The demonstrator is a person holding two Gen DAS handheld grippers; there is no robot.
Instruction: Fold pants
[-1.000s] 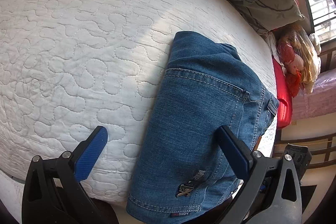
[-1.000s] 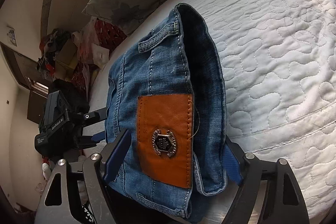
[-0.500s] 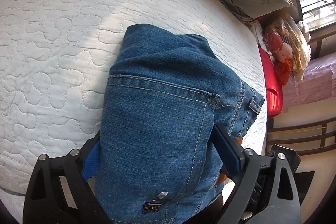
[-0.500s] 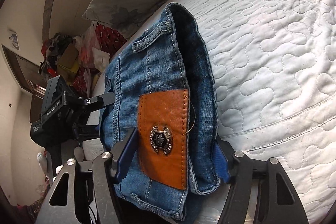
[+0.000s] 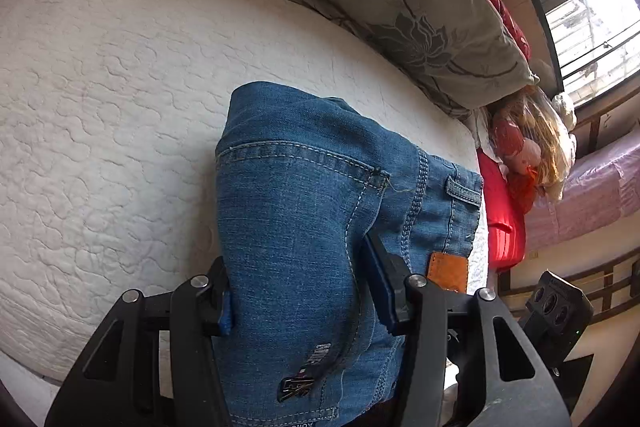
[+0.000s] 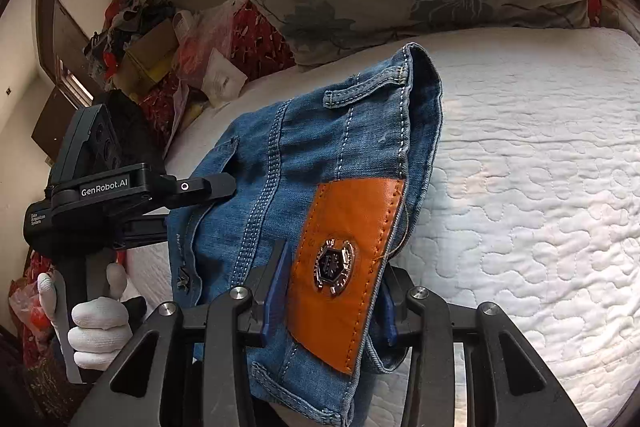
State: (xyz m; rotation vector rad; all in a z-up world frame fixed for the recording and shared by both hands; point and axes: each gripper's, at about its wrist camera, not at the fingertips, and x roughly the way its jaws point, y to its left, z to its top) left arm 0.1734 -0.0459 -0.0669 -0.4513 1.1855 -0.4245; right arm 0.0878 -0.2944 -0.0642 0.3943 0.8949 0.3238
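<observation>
Folded blue denim pants form a thick bundle held above a white quilted bed. My left gripper is shut on the bundle's pocket end, blue pads pressed into the denim on both sides. My right gripper is shut on the waistband end, clamping around the orange leather patch with its metal badge. The pants span between both grippers. The left gripper also shows in the right wrist view, held by a white-gloved hand. The bundle's underside is hidden.
A grey floral pillow lies along the bed's far side, with red bedding behind it. A doll in plastic sits at the bed's corner by a window. Cluttered boxes and bags stand beyond the bed.
Both grippers have closed tighter on the pants and lifted the bundle off the bed. The views have tilted up toward the pillow.
</observation>
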